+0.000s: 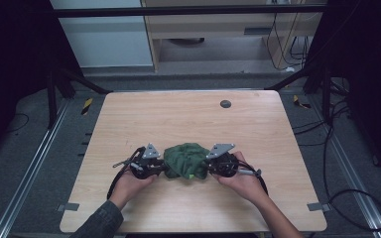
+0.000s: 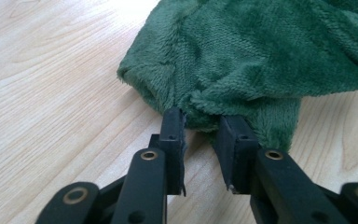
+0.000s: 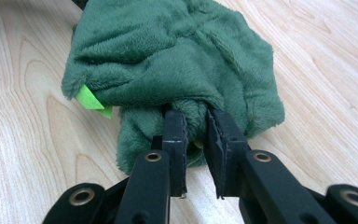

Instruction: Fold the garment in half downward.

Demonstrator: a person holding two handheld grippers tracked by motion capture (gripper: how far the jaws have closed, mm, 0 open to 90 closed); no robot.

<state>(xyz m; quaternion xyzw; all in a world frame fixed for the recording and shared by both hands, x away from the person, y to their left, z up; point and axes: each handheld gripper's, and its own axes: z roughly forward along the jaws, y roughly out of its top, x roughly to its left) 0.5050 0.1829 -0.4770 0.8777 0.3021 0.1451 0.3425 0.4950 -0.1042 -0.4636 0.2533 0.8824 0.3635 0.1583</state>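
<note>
On the wooden surface (image 1: 178, 124), near its front edge, the left tongs (image 1: 159, 166) pinch a fold at the left end of a bunched green cloth (image 1: 186, 160); in the left gripper view the two black jaws bite into the fleece. The cloth lies in a heap between both hands. A small bright green tag (image 3: 89, 99) sticks out of it. The right tongs (image 1: 210, 166) pinch a fold at the cloth's right end.

cloth (image 2: 261, 51): green plush fleece, soft, matt
table (image 1: 178, 124): pale wood grain, smooth
fingers (image 3: 175, 140): black plastic, matt
</note>
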